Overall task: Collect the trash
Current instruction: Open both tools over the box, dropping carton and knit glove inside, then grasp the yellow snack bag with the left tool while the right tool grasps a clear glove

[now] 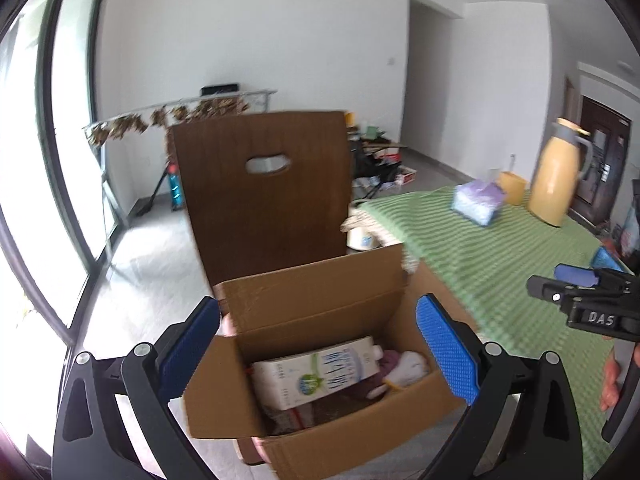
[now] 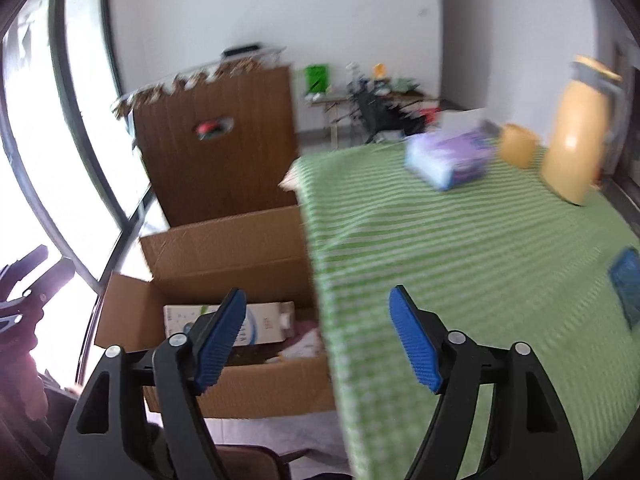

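left wrist view: left gripper (image 1: pixel 320 352) hangs open and empty above box (image 1: pixel 328 432) holding carton (image 1: pixel 316 376); right gripper (image 2: pixel 316 344), open too, nearer table (image 2: pixel 480 280).

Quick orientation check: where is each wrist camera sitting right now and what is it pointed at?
Left wrist: above the open cardboard box, looking down past the milk carton inside; left gripper open, right gripper at the right edge.
Right wrist: over the green tablecloth edge, facing along the table; right gripper open.
Shared: box, carton, tissue pack, yellow thermos.
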`<state>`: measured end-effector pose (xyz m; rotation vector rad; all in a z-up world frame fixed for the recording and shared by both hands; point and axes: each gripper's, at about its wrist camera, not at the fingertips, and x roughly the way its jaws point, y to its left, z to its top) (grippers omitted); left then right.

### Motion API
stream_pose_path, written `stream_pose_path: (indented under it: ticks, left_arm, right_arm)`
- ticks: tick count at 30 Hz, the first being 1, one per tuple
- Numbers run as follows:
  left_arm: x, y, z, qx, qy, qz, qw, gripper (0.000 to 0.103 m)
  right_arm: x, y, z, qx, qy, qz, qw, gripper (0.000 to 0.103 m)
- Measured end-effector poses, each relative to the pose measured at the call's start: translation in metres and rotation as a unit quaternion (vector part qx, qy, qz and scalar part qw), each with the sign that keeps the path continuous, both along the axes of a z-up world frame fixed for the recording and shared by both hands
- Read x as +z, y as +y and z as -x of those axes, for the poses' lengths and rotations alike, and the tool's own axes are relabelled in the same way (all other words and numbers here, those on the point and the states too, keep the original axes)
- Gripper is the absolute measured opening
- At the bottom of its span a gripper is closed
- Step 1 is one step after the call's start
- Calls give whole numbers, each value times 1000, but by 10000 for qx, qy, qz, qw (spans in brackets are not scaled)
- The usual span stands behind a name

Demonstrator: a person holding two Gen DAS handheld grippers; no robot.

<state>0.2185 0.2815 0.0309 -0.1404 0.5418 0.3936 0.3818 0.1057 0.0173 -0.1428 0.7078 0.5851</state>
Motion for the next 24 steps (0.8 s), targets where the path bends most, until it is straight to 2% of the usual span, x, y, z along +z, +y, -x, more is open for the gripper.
stream_pose_path:
  ticks: [4,7,10,13,15,18,22,24]
  left_arm:
    - [8,-56,-15,-578,-64,11,9983,96]
    - [9,-104,-30,-1064,0,33,9943,96]
    - [9,-149,-44,-1509,57,83,9885,96]
    - [9,-202,-54,-1939,11,79,9810,96]
    - [8,-240,-58,-2244,-68,119,9744,96]
    - [6,-294,-66,-2767,45,215,9607,96]
    - [3,-356,-71,-3241,49,98,9460,96]
    - [1,-389,-73,-3522,116,81,9358,96]
  right_arm:
    - [16,-72,24,-730,-480,25,9962,72]
    - [22,-136,44,-1348,-650,-23,9887,72]
    - [24,-203,64,-2020,-641,-117,9772,76]
    - [22,-265,87,-2689,-673,-133,9607,77]
    - [18,-302,104,-3043,-666,-114,9502,77]
    - [12,-346,122,-3474,-619,-162,9355,77]
    - [6,-398,138,-3886,-490,-280,9197,79]
    - [2,-421,145,-4062,-432,-353,9121,79]
